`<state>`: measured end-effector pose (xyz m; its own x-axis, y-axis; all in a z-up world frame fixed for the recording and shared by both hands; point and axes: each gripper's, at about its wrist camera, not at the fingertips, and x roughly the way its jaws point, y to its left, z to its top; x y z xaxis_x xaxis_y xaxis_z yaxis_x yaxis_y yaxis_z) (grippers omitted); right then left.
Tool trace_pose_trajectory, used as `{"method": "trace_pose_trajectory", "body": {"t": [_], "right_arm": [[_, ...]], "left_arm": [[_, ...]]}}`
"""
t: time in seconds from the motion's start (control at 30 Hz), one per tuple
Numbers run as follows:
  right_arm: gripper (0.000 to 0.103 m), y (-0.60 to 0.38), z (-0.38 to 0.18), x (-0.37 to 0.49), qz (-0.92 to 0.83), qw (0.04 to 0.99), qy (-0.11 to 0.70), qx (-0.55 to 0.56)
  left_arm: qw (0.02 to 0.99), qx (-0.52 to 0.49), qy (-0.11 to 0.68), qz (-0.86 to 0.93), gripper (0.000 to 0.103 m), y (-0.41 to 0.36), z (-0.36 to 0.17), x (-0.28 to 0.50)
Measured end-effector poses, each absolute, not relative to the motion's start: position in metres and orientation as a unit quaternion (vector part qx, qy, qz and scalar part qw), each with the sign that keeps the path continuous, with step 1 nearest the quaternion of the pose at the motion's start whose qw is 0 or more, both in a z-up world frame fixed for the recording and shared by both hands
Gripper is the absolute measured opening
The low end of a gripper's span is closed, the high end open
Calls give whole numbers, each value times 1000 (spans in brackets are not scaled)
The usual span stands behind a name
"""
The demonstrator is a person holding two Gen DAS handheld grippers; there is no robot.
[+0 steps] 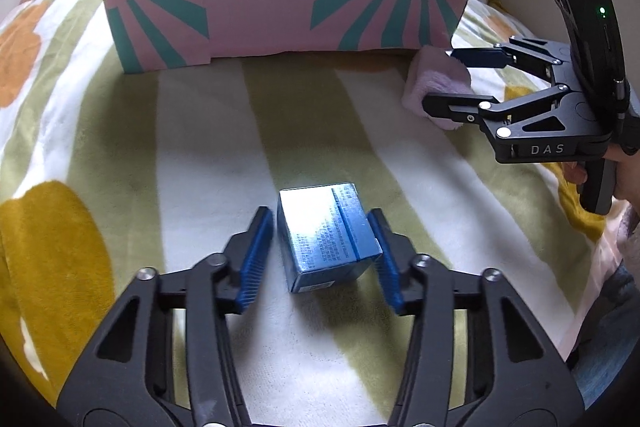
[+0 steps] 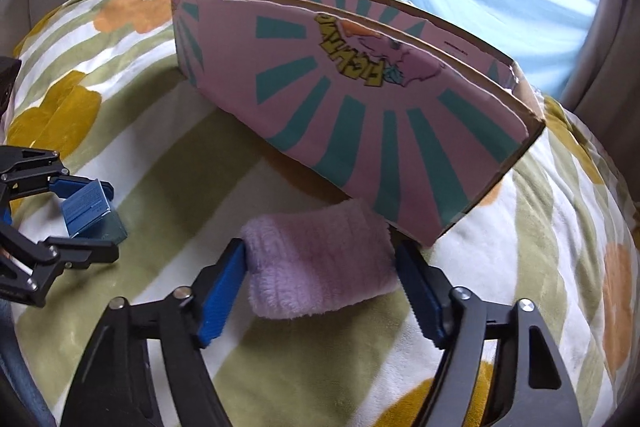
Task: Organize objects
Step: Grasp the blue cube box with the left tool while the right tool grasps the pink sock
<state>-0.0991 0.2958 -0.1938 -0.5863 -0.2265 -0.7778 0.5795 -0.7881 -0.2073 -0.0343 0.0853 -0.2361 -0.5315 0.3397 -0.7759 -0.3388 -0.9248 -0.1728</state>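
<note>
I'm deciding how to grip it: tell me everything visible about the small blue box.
The blue box is a small glossy carton with fine white print and a darker blue band. It looks closed, lies on the striped blanket, and sits between the open left gripper's pads; contact with them is unclear. Nothing else touches it.

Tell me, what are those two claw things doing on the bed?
A person holds a gripper in each hand. The left gripper has its jaws around a small blue box lying on the flowery blanket, with a little gap on one side. The right gripper has its jaws on either side of a fluffy purple towel. Behind them stands an open pink cardboard box. Neither thing is lifted yet.
</note>
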Motion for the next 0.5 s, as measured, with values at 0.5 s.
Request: {"method": "trace_pose_trajectory", "body": {"t": [0.5], "right_arm": [[25,305,-173,-92,-864,257,183,392]], "left_arm": [[189,-448,-21,873,35,81,-228,-36]]}}
